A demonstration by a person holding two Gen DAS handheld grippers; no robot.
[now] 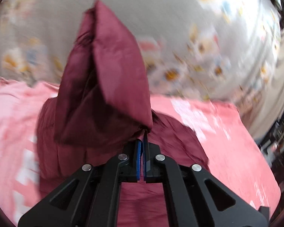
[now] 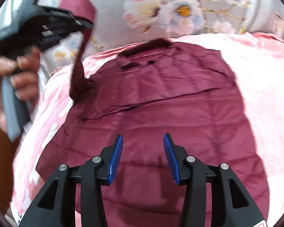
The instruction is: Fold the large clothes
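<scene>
Maroon quilted jacket (image 2: 151,113) spread flat on pink blanket (image 2: 255,94), left gripper (image 1: 143,141) clamped on its sleeve (image 1: 104,71), lifted clear (frame blurred), right gripper (image 2: 143,141) half-open, empty, above the hem, floral sheet (image 2: 179,9) behind

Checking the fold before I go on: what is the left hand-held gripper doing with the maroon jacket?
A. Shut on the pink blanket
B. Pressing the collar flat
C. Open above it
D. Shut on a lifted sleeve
D: the left hand-held gripper is shut on the sleeve, raised off the maroon jacket.
</scene>
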